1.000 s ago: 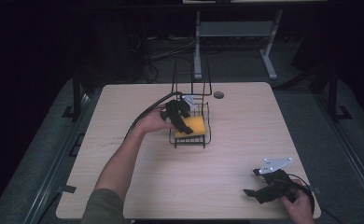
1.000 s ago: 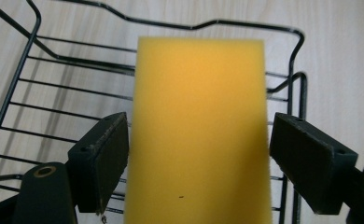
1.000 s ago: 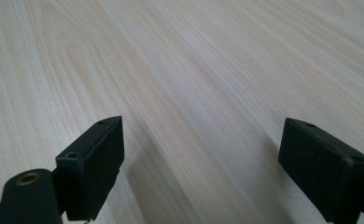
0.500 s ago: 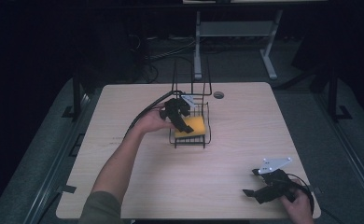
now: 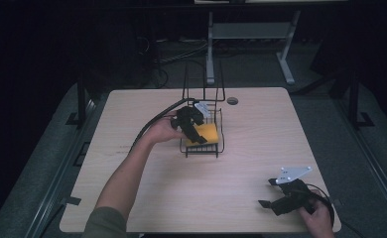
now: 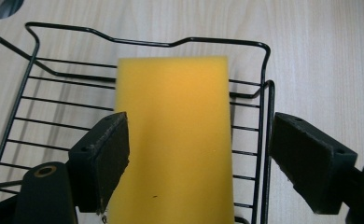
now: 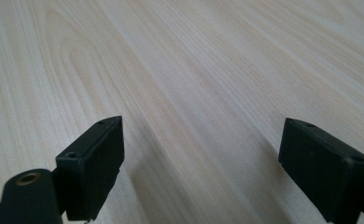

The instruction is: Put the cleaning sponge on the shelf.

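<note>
While the left gripper [image 5: 195, 130] hangs over a black wire basket [image 5: 218, 148] near the middle of the table [image 5: 147, 198], a yellow sponge [image 5: 207, 133] lies flat on the basket's wire floor. Seen from the left gripper view, the sponge [image 6: 173, 140] runs lengthwise away from the camera, its far end close to the basket's far rim [image 6: 147, 42]. The jaws of this gripper [image 6: 196, 158] stand wide apart: one sits over the sponge's near edge, the other hangs outside the basket's side wall, above the bare table. Whether the nearer jaw touches the sponge I cannot tell. The person's left hand [image 5: 162, 130] holds the gripper from the side, with its cable trailing back across the table.

Well apart from the basket, the right gripper [image 5: 268, 193] rests low near the table's front right corner, held by the right hand [image 5: 318, 218]. From the right gripper view, its jaws are spread wide over plain wood [image 7: 194, 93] with nothing between them.
</note>
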A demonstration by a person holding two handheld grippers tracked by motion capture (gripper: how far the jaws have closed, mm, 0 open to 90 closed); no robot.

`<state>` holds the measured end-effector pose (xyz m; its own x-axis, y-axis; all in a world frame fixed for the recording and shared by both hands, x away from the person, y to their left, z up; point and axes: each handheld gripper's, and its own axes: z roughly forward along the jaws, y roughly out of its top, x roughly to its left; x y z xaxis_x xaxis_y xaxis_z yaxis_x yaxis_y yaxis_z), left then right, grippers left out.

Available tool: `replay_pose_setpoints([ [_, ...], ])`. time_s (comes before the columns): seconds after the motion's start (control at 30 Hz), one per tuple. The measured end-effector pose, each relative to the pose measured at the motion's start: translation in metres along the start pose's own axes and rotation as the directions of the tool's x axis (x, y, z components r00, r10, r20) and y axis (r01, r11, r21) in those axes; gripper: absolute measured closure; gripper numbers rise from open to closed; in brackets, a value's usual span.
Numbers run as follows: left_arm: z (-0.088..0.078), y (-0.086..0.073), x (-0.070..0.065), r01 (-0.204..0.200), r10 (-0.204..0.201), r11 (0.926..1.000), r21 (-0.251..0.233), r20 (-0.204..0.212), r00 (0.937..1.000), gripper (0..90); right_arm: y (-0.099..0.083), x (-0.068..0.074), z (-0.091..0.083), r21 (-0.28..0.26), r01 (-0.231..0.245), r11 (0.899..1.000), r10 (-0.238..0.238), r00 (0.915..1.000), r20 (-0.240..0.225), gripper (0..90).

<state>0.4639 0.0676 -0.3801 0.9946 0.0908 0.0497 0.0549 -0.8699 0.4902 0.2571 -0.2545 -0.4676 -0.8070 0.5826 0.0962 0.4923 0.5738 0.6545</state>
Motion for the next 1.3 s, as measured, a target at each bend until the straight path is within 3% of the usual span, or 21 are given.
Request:
replay_pose_setpoints([
  [0.23, 0.0, 0.001, -0.003, 0.004, -0.004, 1.0, -0.001, 0.004, 1.0, 19.8, 0.0, 0.0, -0.001, -0.003, -0.004, 1.0, 0.004, 1.0, -0.001, 13.9],
  [0.33, -0.002, -0.002, -0.008, -0.004, 0.004, 0.9998, -0.02, -0.018, 0.9998, 20.4, 0.0, 0.0, -0.001, 0.0, 0.001, 1.0, -0.001, 1.0, 0.001, 13.9],
  [0.43, -0.001, -0.005, -0.011, 0.014, -0.014, 0.9999, -0.007, -0.011, 0.9998, 20.6, -0.001, 0.0, -0.002, -0.003, 0.007, 1.0, -0.007, 1.0, 0.002, 13.9],
  [0.7, -0.005, -0.011, -0.027, -0.017, 0.017, 0.9998, -0.012, -0.025, 0.9995, 20.5, -0.002, 0.0, -0.003, -0.012, 0.004, 1.0, -0.004, 1.0, 0.006, 13.9],
  [0.8, -0.009, -0.015, -0.034, -0.011, 0.009, 0.9994, -0.034, -0.032, 0.9994, 20.9, -0.002, 0.001, -0.004, -0.012, 0.004, 1.0, -0.004, 1.0, 0.009, 13.9],
  [0.87, -0.011, -0.016, -0.038, -0.012, 0.011, 0.9997, -0.024, -0.029, 0.9995, 20.8, -0.002, 0.002, -0.004, -0.01, 0.005, 1.0, -0.005, 0.9999, 0.01, 13.9],
  [0.93, -0.013, -0.017, -0.043, -0.031, 0.03, 0.9992, -0.026, -0.04, 0.9987, 20.0, -0.002, 0.002, -0.004, -0.008, 0.005, 1.0, -0.004, 0.9999, 0.013, 13.9],
  [1.3, -0.019, -0.023, -0.066, -0.051, 0.05, 0.9976, -0.047, -0.034, 0.9982, 20.4, -0.003, 0.003, -0.005, -0.012, 0.01, 1.0, -0.01, 0.9997, 0.021, 13.9],
])
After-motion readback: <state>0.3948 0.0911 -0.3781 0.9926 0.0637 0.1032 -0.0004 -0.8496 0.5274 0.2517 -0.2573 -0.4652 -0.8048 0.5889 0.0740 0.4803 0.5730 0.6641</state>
